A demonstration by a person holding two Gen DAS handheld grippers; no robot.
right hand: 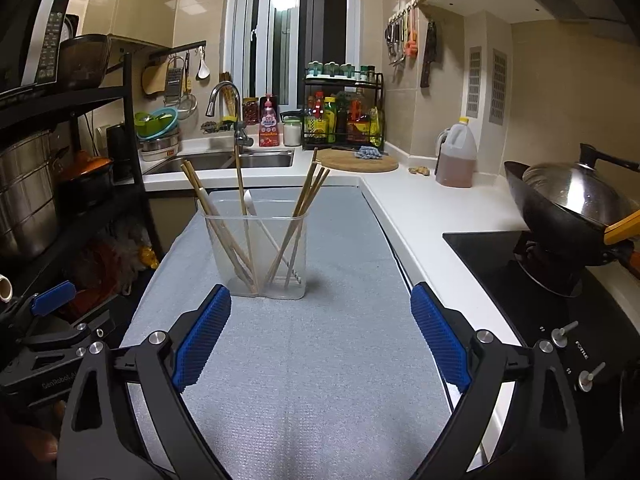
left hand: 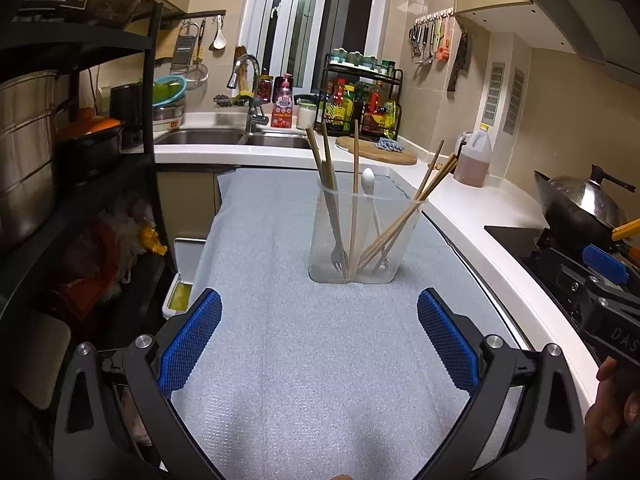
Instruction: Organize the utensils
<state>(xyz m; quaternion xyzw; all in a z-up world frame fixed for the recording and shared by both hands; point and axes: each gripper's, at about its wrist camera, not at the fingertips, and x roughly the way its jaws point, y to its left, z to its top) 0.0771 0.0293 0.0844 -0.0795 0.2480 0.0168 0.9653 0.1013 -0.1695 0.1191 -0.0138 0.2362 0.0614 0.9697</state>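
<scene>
A small kitchen is seen, with beige tiled walls and a window [right hand: 296, 32] at the far end. A white countertop [right hand: 432, 208] runs along the far wall and down the right side, and a grey textured mat [left hand: 304, 360] is spread over the near work surface. A black shelving rack [left hand: 80, 128] stands at the left; its lower shelves are dark and their contents are hard to make out. A double sink [right hand: 224, 162] with a curved tap is set at the far left, a spice rack [right hand: 344, 112] of bottles beside it, and a round wooden board [right hand: 356, 160] just in front of the rack. At the right a wok [right hand: 568, 204] with a steel lid rests on a black hob [right hand: 520, 288], its handle cut off by the frame edge. An oil jug [right hand: 456, 156] stands at the far right corner. On the mat a clear plastic holder [left hand: 360, 236] stands upright in the middle, and in it chopsticks [left hand: 424, 196], a fork [left hand: 334, 216] and a white spoon [left hand: 369, 184] are leant; the lower ends are blurred through the plastic. The left gripper [left hand: 320, 340] is held above the near mat with its blue pads spread wide and nothing between them. The right gripper [right hand: 320, 332] is likewise spread and empty, near the holder.
</scene>
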